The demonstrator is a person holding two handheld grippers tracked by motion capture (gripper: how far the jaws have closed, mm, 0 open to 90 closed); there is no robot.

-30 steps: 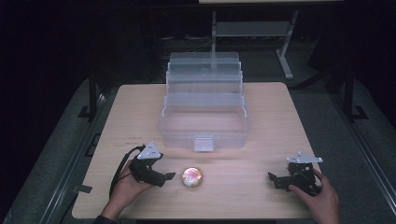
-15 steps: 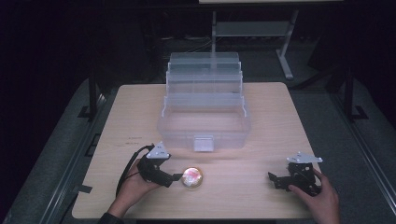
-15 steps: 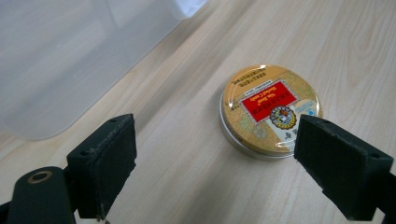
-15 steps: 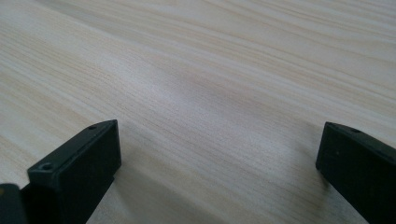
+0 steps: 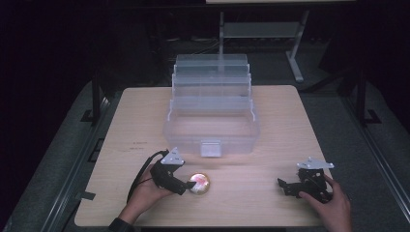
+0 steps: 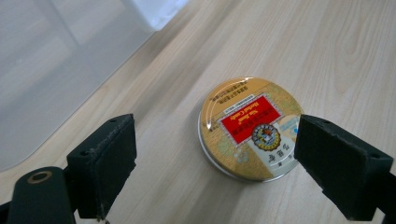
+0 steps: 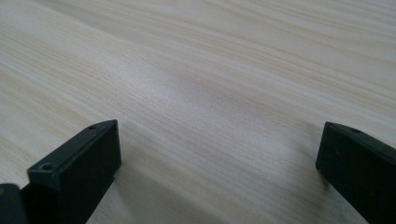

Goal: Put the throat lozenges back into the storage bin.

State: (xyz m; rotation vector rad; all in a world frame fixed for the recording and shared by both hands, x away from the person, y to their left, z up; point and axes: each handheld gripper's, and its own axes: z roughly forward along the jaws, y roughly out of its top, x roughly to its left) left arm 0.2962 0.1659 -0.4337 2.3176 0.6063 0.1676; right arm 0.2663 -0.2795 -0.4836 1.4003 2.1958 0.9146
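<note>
A small round gold tin (image 5: 198,183) with a red label lies flat on the wooden table (image 5: 270,145), in front of a clear plastic tiered box (image 5: 212,113). My left gripper (image 5: 181,185) is open, just left of the tin. In the left gripper view the tin (image 6: 250,127) lies ahead between the two jaws, closer to the right one, and neither jaw touches it. My right gripper (image 5: 285,186) is open near the table's front right, low over bare wood (image 7: 210,107) with nothing between its jaws.
The clear box stands open in the middle of the table, its stepped trays rising toward the back and its latch (image 5: 211,148) facing the front. A metal stand (image 5: 261,34) is behind the table. Dark floor surrounds the table.
My left gripper has moved right toward the tin, from a short way off to right beside it. The right gripper has stayed in place.
</note>
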